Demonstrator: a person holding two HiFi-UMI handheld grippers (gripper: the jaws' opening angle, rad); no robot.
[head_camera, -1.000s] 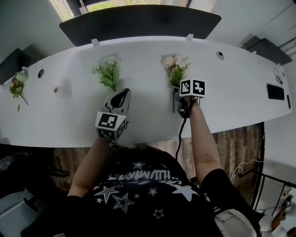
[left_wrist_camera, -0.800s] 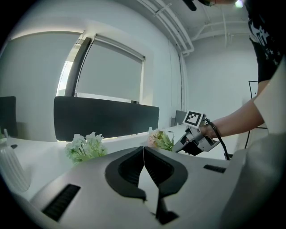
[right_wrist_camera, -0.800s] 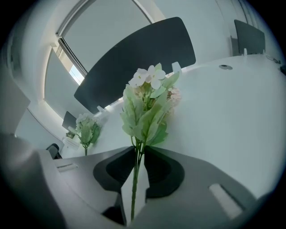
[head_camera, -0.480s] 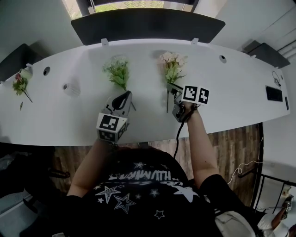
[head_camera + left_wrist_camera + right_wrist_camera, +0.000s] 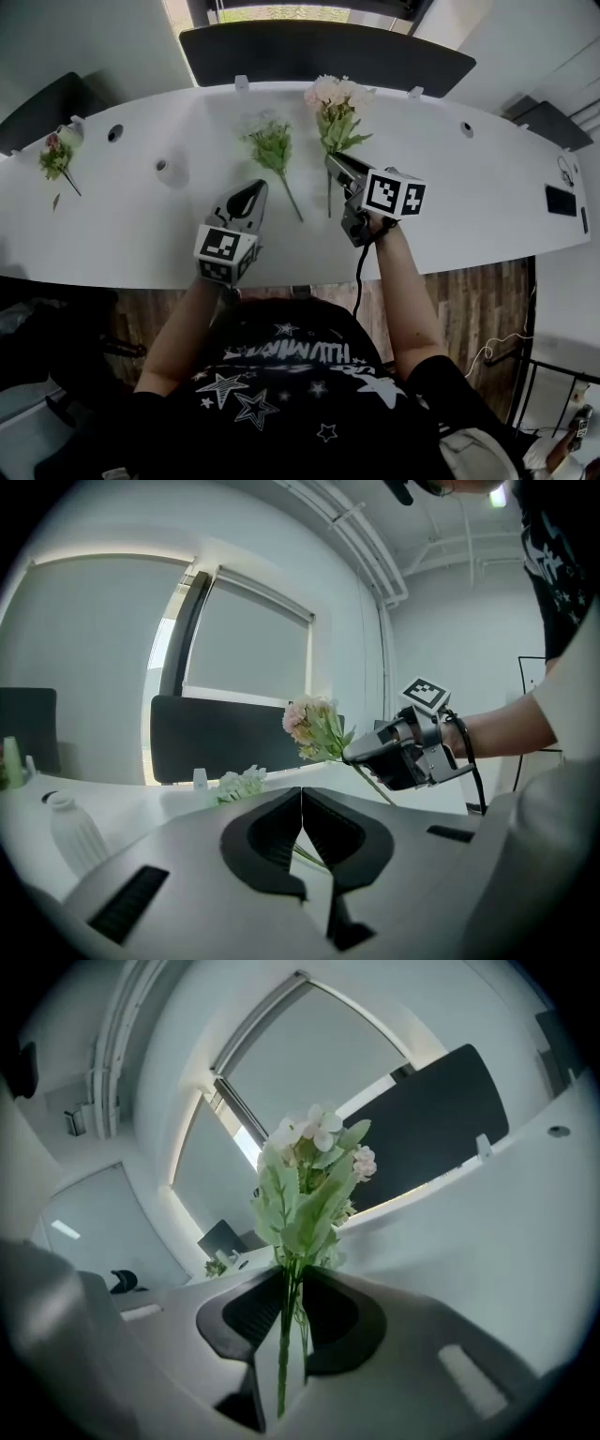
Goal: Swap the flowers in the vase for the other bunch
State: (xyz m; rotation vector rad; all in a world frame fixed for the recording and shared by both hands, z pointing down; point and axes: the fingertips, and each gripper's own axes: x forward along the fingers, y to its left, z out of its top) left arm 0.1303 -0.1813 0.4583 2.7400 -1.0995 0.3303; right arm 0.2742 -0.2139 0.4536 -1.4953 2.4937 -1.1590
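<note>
My right gripper (image 5: pixel 336 167) is shut on the stems of a pink-and-white bunch (image 5: pixel 333 96) and holds it clear of the white table (image 5: pixel 450 187), blooms pointing away from me. In the right gripper view the green stems (image 5: pixel 286 1335) run between the jaws of the right gripper (image 5: pixel 292 1283). A second bunch, white and green (image 5: pixel 272 145), lies flat on the table between the grippers. The small white ribbed vase (image 5: pixel 171 172) stands to the left, with no flowers showing in it (image 5: pixel 75 834). My left gripper (image 5: pixel 252 191) is shut and empty, just short of the lying bunch (image 5: pixel 239 782).
A third, pinkish bunch (image 5: pixel 56 157) lies at the table's far left end. A dark panel (image 5: pixel 328 52) stands along the far edge. A black phone (image 5: pixel 561 200) lies at the right end. Cable holes (image 5: pixel 114 134) dot the tabletop.
The right gripper has risen from the table with the pink-and-white bunch and tipped it more upright. The left gripper has drifted toward the lying bunch and stays shut.
</note>
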